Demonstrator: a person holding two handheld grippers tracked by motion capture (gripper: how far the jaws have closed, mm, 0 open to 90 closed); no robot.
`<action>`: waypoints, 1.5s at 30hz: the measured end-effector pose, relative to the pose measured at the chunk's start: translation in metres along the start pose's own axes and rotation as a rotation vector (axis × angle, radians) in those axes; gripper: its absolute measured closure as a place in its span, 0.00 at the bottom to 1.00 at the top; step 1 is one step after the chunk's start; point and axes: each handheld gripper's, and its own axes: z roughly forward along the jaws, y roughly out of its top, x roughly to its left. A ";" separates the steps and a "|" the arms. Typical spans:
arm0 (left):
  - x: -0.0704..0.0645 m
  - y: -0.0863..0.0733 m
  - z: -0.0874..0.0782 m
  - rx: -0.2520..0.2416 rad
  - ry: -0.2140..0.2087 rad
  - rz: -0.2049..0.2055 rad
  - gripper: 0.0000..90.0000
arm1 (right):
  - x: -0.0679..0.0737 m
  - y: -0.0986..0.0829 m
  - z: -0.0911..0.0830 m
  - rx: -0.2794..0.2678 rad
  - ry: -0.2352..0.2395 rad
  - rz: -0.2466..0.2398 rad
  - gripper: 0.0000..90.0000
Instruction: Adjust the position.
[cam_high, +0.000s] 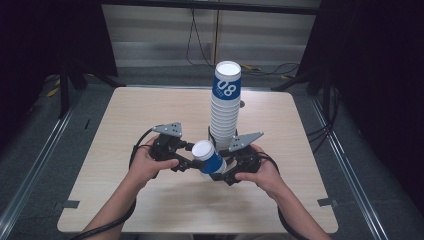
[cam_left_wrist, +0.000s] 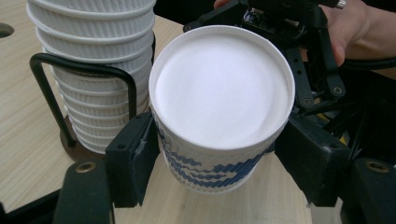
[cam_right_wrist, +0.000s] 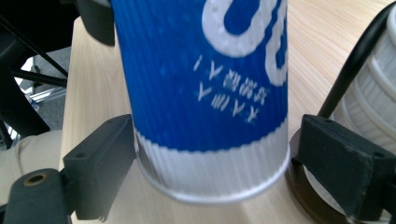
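Blue-and-white paper cup (cam_high: 208, 157) clamped near its base by left gripper (cam_high: 189, 161), seemingly pinched at its rim by right gripper (cam_high: 224, 176), beside cup stack (cam_high: 224, 107).

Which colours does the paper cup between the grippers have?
Blue with white lettering and a white ribbed band, clearest in the right gripper view: cup.

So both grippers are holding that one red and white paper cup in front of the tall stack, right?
Nearly: the cup is blue and white, not red. The right gripper view shows its blue ribbed wall with white print. The rest holds: the left gripper and right gripper both close on it, in front of the tall stack.
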 end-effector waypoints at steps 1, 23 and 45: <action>0.000 0.000 0.001 0.002 -0.002 0.003 0.34 | 0.000 0.000 0.000 -0.004 -0.002 0.002 0.12; 0.002 -0.006 0.002 0.014 0.065 0.034 0.20 | 0.002 0.011 -0.004 0.075 -0.002 -0.086 0.27; 0.003 -0.029 -0.004 0.081 0.124 0.063 0.18 | -0.006 0.033 -0.002 0.316 0.002 -0.154 0.27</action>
